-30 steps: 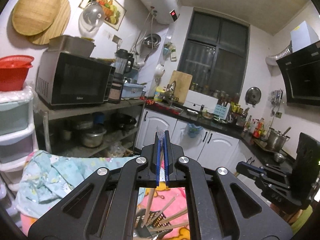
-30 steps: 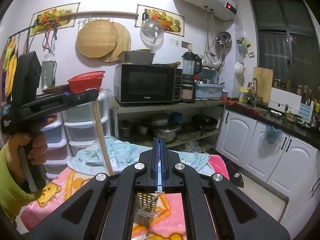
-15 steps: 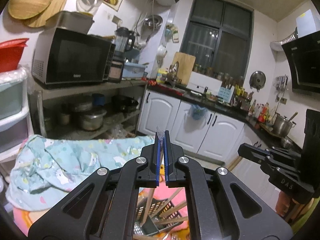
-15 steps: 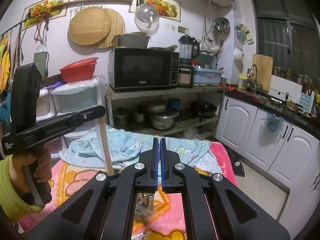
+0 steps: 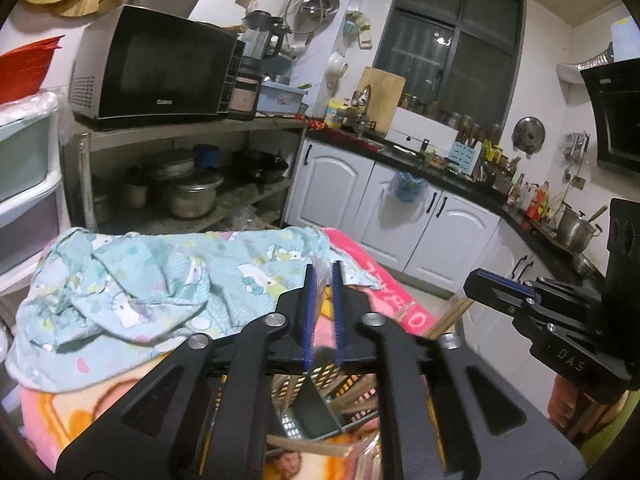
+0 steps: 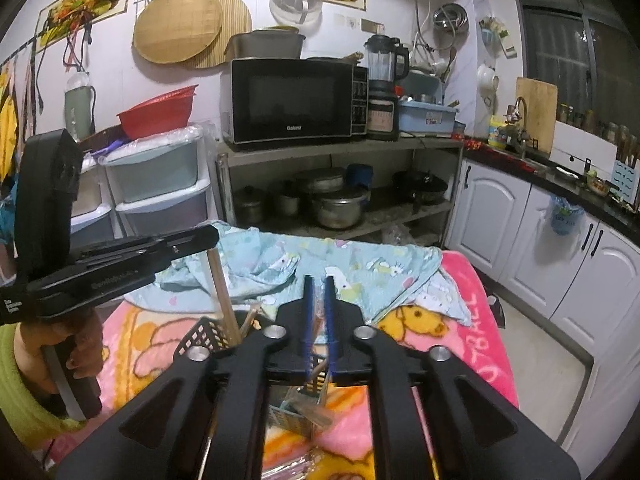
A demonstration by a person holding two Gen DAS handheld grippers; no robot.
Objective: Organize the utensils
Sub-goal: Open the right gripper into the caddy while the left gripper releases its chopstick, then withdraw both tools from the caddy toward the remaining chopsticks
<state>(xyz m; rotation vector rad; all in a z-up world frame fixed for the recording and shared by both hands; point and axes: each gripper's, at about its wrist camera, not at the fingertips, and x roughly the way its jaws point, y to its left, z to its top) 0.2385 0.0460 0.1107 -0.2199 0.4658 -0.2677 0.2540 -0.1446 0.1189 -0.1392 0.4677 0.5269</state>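
Wooden chopsticks (image 6: 222, 296); black perforated basket (image 6: 200, 334), probably plastic; fleecy pink blanket (image 6: 464, 320).

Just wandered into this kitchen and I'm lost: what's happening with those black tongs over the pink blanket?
A person holds tongs in each hand above a black mesh utensil basket of wooden chopsticks on the pink blanket. The left tongs and right tongs are both opening, with chopsticks right at the left tips. It looks like utensils being sorted into the basket.

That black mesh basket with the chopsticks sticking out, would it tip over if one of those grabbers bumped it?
Probably, fairly easily. The black mesh basket stands on a soft pink blanket, an uneven footing. Its open mesh looks light, and the chopsticks lean well above its rim, so a sideways nudge could topple it.
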